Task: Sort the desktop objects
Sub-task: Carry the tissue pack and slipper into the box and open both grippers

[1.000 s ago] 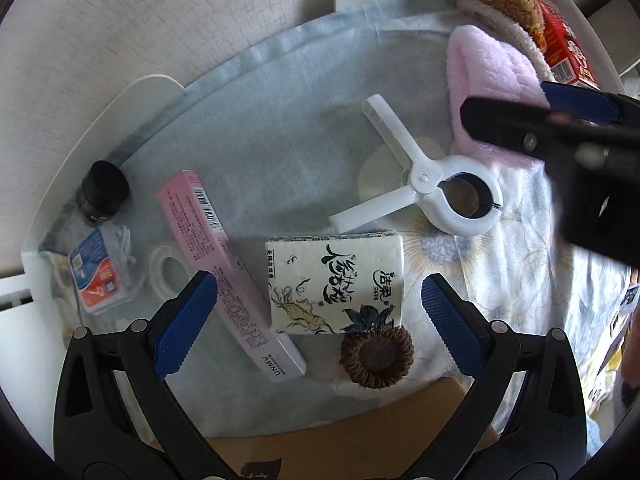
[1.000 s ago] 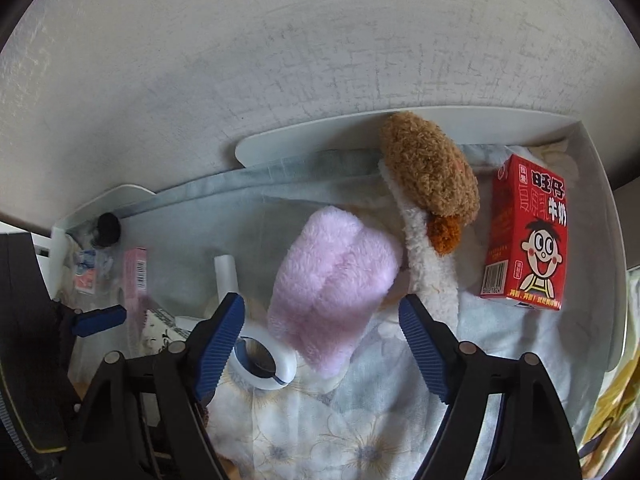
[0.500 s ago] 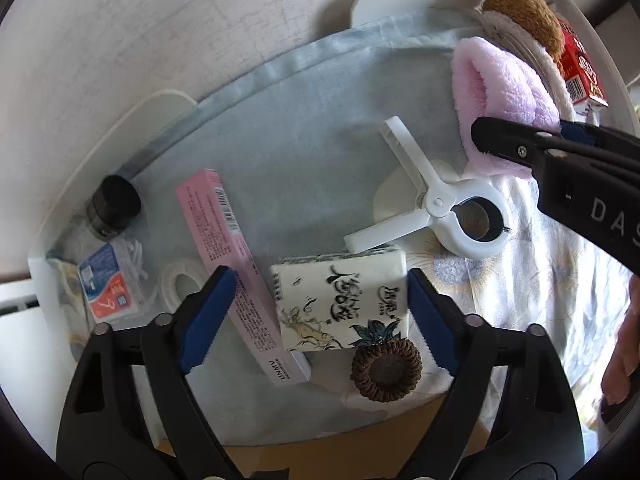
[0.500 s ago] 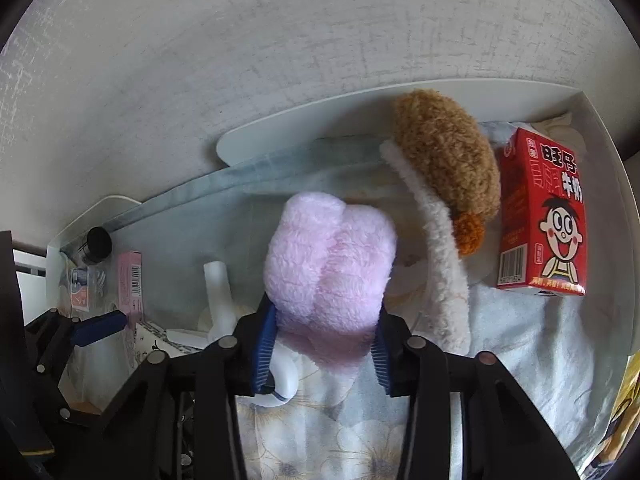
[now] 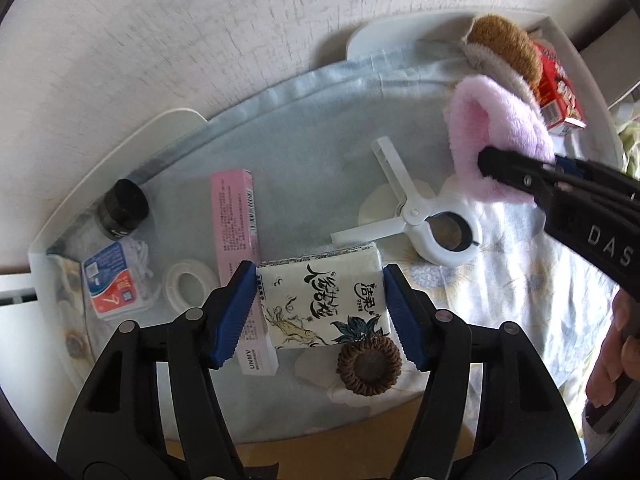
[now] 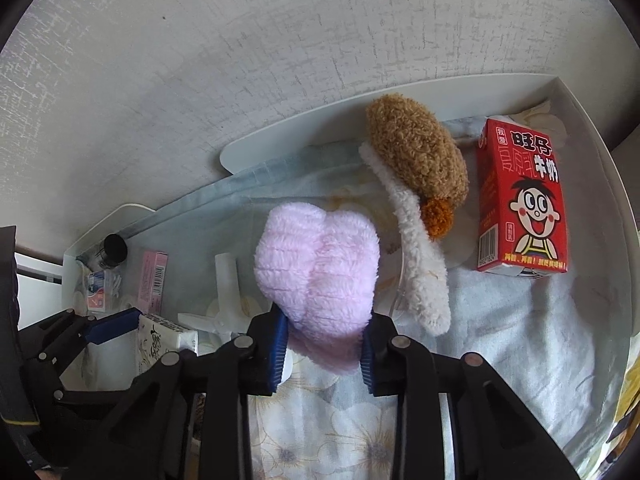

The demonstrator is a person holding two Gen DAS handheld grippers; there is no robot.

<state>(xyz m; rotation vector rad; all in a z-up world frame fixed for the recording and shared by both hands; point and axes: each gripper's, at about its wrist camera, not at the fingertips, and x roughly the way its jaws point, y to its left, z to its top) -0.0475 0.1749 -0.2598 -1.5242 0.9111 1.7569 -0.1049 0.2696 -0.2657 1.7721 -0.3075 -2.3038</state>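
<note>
Pink plush pad (image 6: 320, 268) pinched in my right gripper (image 6: 324, 350), jaws just closing; left gripper (image 5: 320, 314) clamps tissue pack (image 5: 324, 300), just closing too

A white tray (image 5: 120, 148) carries a floral cloth (image 5: 320, 152) (pale blue).

Fluffy pink plush pad (image 6: 320, 264), glossy red paper milk carton (image 6: 522, 200), smooth white plastic clamp (image 5: 416, 216), matt floral cotton cloth (image 6: 520, 340), shiny film-wrapped tissue pack (image 5: 320, 300).

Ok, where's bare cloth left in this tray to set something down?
The widest bare patch runs between the pink box and the white clamp, up to the back rim. Another lies in front of the milk carton. The left corner around the black jar is crowded.
</note>
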